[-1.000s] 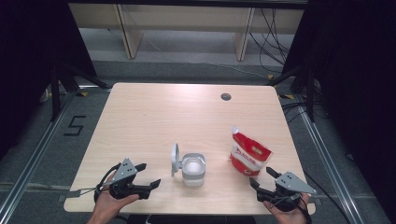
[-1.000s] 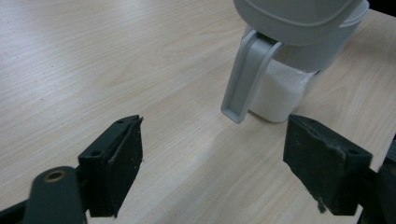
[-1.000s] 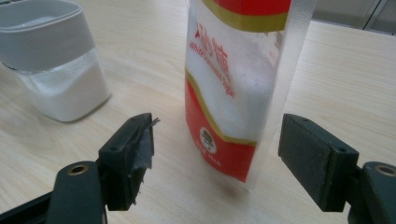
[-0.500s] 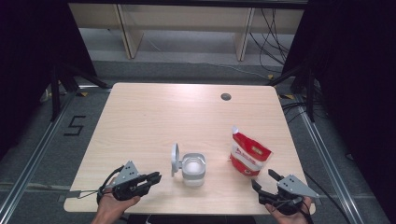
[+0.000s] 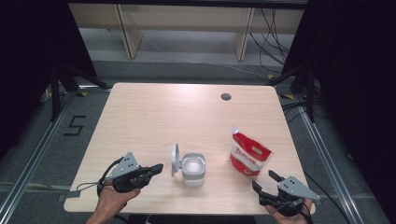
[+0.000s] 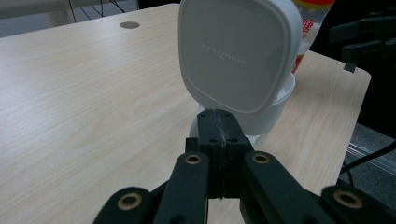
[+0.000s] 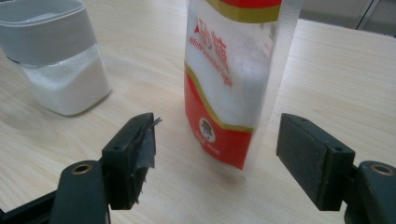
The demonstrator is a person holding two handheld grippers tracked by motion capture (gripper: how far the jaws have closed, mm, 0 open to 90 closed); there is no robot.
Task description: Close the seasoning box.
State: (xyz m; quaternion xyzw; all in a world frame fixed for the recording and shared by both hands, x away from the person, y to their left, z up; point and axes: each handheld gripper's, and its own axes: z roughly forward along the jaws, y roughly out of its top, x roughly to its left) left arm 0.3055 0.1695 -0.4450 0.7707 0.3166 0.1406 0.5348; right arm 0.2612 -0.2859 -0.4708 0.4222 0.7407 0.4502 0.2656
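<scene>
One wooden table point(image 5: 154, 116) carries the lot. On it stands one clear container point(image 5: 193, 169) with a grey band, holding white powder, and it has one white hinged lid point(image 5: 174, 158), raised upright. There is one red and white pouch point(image 5: 249, 156) of white sugar, standing. Two hand-held grippers are counted: one left gripper point(image 5: 159, 167) and one right gripper point(image 5: 264, 179), with two black jaws each. One round dark grommet point(image 5: 226, 97) sits in the tabletop
</scene>
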